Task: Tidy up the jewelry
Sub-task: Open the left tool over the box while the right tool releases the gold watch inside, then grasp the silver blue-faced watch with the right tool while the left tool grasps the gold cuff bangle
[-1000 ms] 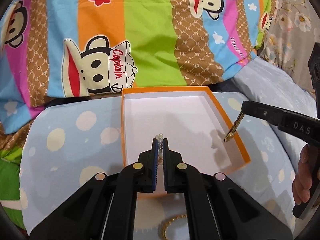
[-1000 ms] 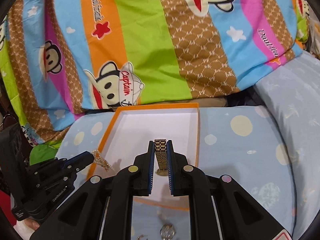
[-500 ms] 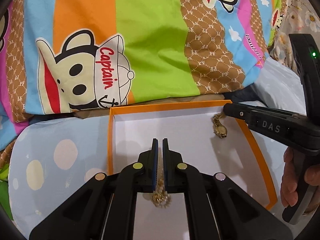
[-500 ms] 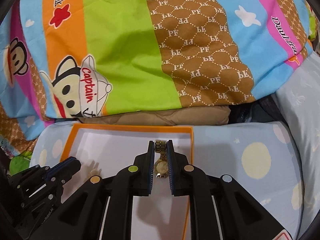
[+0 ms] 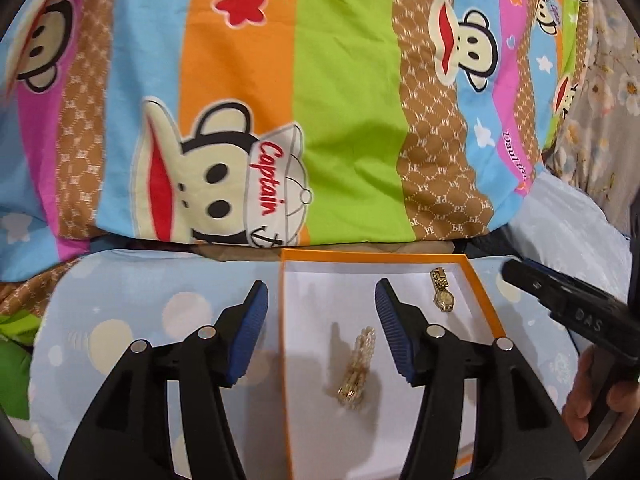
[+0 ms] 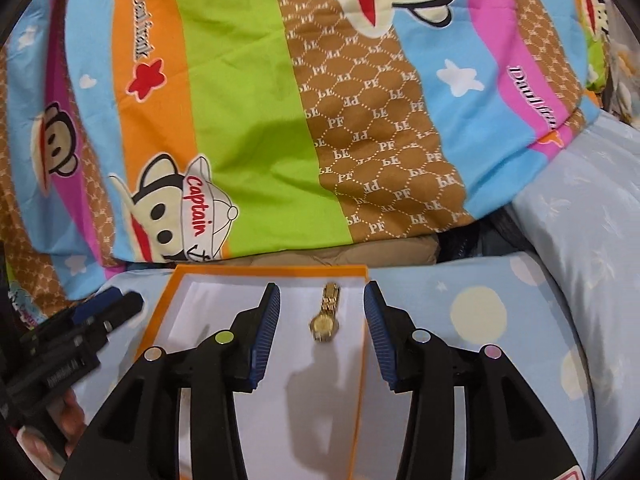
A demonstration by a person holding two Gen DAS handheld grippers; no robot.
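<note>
Both grippers' fingers gaped open, holding nothing; the gold metal watch lay lengthwise mid-frame between the right gripper fingers, the gold beaded bracelet likewise under the left gripper.

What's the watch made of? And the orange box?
The watch looks like shiny gold-colored metal: its linked band glints, though whether it is real gold can't be told. The box looks like matte cardboard: thin, stiff orange walls, plain white inside.
</note>
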